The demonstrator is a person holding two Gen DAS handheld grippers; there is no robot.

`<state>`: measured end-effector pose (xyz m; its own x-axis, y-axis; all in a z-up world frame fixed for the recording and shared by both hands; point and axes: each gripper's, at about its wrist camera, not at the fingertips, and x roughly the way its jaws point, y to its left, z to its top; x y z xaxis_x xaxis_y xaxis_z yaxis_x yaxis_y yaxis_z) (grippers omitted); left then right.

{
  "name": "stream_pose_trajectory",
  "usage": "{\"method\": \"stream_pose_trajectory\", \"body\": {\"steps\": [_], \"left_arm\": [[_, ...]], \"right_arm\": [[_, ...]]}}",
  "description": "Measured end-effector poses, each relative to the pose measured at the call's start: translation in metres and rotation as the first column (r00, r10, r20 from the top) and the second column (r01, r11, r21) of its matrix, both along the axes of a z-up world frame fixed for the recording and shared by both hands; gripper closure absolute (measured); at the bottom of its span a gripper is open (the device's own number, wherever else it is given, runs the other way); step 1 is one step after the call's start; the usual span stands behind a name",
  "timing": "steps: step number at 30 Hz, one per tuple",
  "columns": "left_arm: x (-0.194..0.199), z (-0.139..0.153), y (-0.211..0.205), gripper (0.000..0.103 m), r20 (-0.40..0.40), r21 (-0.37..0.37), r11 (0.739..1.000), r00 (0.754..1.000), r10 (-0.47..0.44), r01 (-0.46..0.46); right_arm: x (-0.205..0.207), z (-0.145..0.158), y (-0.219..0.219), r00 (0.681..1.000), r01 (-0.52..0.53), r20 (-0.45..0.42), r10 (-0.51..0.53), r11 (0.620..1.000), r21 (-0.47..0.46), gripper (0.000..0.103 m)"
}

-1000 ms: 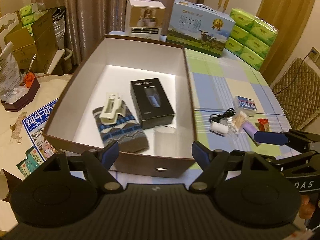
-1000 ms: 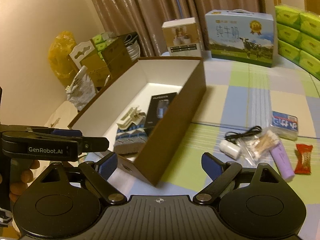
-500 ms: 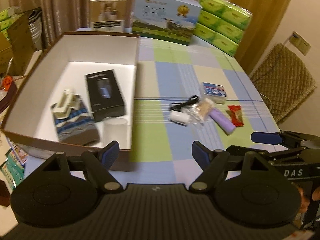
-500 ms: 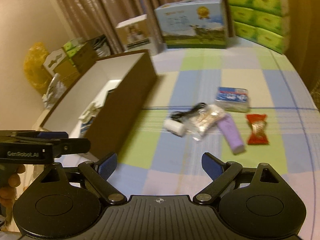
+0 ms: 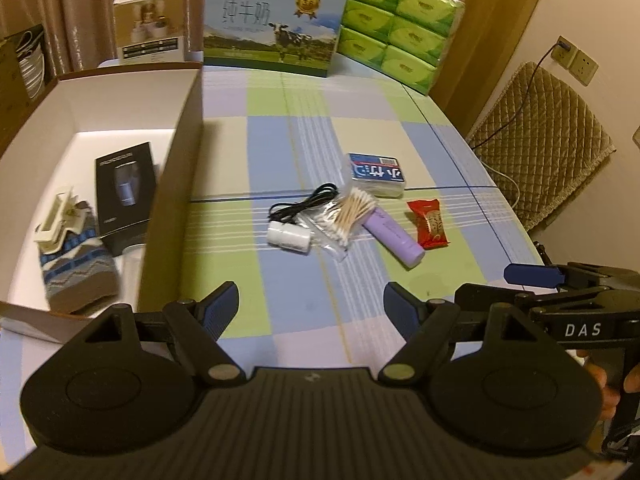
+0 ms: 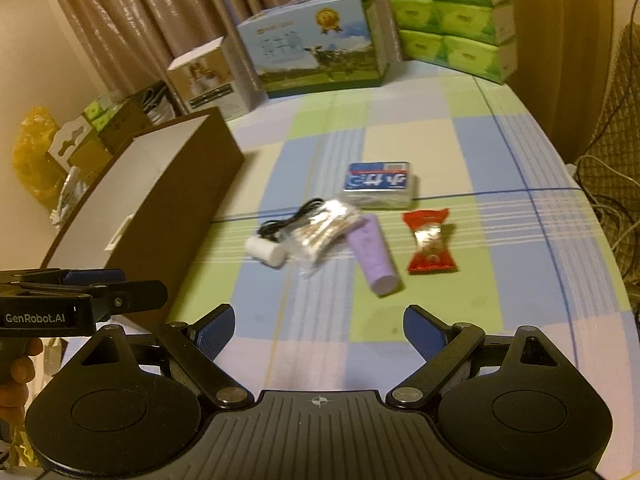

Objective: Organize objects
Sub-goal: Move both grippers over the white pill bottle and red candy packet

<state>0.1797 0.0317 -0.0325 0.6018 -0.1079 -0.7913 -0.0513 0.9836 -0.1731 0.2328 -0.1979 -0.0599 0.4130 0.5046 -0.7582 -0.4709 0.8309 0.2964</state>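
Note:
A brown open box (image 5: pixel 176 184) with a white inside stands at the table's left; it holds a black carton (image 5: pixel 125 196), a patterned sock (image 5: pixel 78 268) and a cream hair clip (image 5: pixel 56 220). On the checked cloth lie a white cylinder with a black cable (image 5: pixel 289 237), a bag of cotton swabs (image 5: pixel 348 212), a purple tube (image 5: pixel 394 238), a red candy (image 5: pixel 430 224) and a blue tissue pack (image 5: pixel 375 174). They also show in the right wrist view: tube (image 6: pixel 374 258), candy (image 6: pixel 430 242), pack (image 6: pixel 378 184). My left gripper (image 5: pixel 311 304) and right gripper (image 6: pixel 318 326) are open and empty, short of the items.
A milk carton case (image 5: pixel 274 26), a small white box (image 5: pixel 150 22) and stacked green tissue packs (image 5: pixel 400 20) line the table's far edge. A quilted chair (image 5: pixel 540 148) stands at the right. Cardboard boxes and bags sit beyond the left side (image 6: pixel 80 144).
Both grippers have swung right, away from the box and toward the loose items on the cloth. Both stay open and empty.

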Motion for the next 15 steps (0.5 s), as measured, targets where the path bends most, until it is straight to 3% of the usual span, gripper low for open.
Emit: {"method": "stream_pose_trajectory", "body": {"steps": [15], "left_arm": [[0.057, -0.046, -0.025, 0.033, -0.016, 0.048, 0.999, 1.000, -0.009, 0.010]], "right_arm": [[0.051, -0.036, -0.030, 0.997, 0.070, -0.028, -0.072, 0.996, -0.053, 0.014]]}}
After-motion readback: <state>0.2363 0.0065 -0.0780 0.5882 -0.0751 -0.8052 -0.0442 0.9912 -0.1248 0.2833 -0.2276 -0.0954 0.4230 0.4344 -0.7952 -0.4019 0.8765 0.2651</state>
